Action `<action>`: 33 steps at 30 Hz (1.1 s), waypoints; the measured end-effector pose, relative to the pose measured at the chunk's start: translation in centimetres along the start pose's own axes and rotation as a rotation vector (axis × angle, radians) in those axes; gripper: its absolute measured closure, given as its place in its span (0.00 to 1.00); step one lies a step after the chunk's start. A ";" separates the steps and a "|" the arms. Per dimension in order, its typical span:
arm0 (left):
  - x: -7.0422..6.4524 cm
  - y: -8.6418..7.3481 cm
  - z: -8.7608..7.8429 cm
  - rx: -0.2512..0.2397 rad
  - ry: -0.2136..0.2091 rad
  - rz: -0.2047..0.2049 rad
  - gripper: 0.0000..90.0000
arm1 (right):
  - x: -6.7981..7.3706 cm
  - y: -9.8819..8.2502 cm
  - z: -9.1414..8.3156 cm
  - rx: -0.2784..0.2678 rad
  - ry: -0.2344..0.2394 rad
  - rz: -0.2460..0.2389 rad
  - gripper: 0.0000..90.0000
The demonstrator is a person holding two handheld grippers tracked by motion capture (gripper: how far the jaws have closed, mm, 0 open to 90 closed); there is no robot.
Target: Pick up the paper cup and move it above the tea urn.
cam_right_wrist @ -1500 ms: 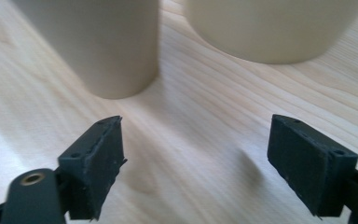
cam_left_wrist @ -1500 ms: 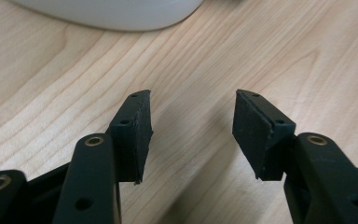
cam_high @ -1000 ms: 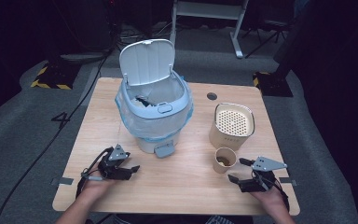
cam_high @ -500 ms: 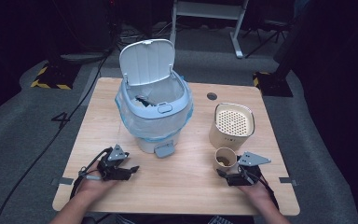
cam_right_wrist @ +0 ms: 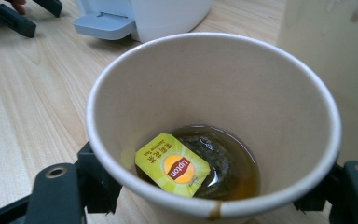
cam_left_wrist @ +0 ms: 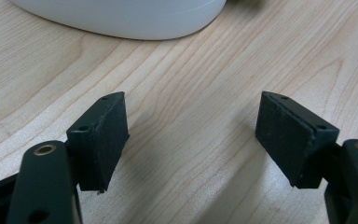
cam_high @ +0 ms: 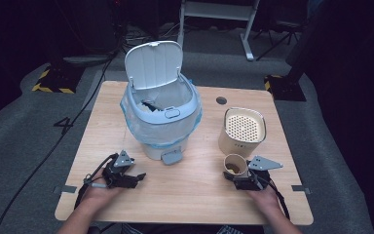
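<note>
A paper cup (cam_high: 235, 165) (cam_right_wrist: 214, 116) stands on the wooden table (cam_high: 190, 195) at the front right. It holds a little brown tea and a wet tea bag with a yellow tag (cam_right_wrist: 175, 163). My right gripper (cam_high: 234, 176) (cam_right_wrist: 214, 196) has just been closing, and its jaws now press on the cup's lower sides, under the rim. My left gripper (cam_high: 137, 179) (cam_left_wrist: 191, 135) rests at the front left. Its jaws have just been opening and stand wide apart over bare wood, with nothing between them.
A white pedal bin (cam_high: 160, 117) with a blue liner stands mid-table, its lid (cam_high: 153, 63) up and its pedal (cam_high: 171, 156) (cam_right_wrist: 105, 23) facing me. A beige container (cam_high: 241, 129) (cam_right_wrist: 326, 70) with a perforated top sits just behind the cup. The bin's base (cam_left_wrist: 121, 18) lies ahead of the left jaws.
My right gripper has moved left up to the paper cup and closed around it. The left hand has stayed where it was.
</note>
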State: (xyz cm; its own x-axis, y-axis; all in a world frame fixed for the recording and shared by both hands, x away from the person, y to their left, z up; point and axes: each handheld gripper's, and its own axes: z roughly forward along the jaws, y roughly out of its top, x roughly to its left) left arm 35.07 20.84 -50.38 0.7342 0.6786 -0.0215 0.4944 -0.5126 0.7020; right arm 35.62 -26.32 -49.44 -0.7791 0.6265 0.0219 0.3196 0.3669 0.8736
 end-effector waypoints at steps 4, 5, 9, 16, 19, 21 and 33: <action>0.0 0.0 0.0 0.000 0.000 0.000 0.29 | 0.2 0.2 -0.2 -0.021 0.013 -0.019 0.31; 0.0 0.0 0.0 -0.001 -0.001 -0.001 0.29 | 0.2 0.3 -0.2 -0.023 0.014 -0.020 0.32; 0.0 0.0 0.0 -0.002 -0.001 -0.002 0.29 | 0.1 0.5 -0.7 -0.031 0.025 -0.009 0.32; 0.0 0.0 0.0 0.000 0.002 0.000 0.28 | -0.2 1.1 -1.7 0.006 0.023 -0.014 0.32; 0.1 0.1 0.0 0.001 0.005 0.002 0.28 | -0.4 1.6 -2.3 0.022 0.027 -0.006 0.32; 0.1 0.1 0.0 0.000 0.005 0.001 0.28 | -0.5 2.0 -2.7 0.010 0.033 0.004 0.32; 0.1 0.1 0.0 0.001 0.005 0.002 0.28 | -1.3 5.4 -4.8 -0.020 0.021 -0.021 0.33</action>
State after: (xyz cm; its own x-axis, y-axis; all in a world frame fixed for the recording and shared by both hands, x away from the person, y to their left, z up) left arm 35.16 20.82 -50.36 0.7325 0.6805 -0.0167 0.4936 -0.5141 0.7015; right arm 35.74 -28.48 -42.44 -0.7966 0.6043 0.0133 0.2923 0.3659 0.8836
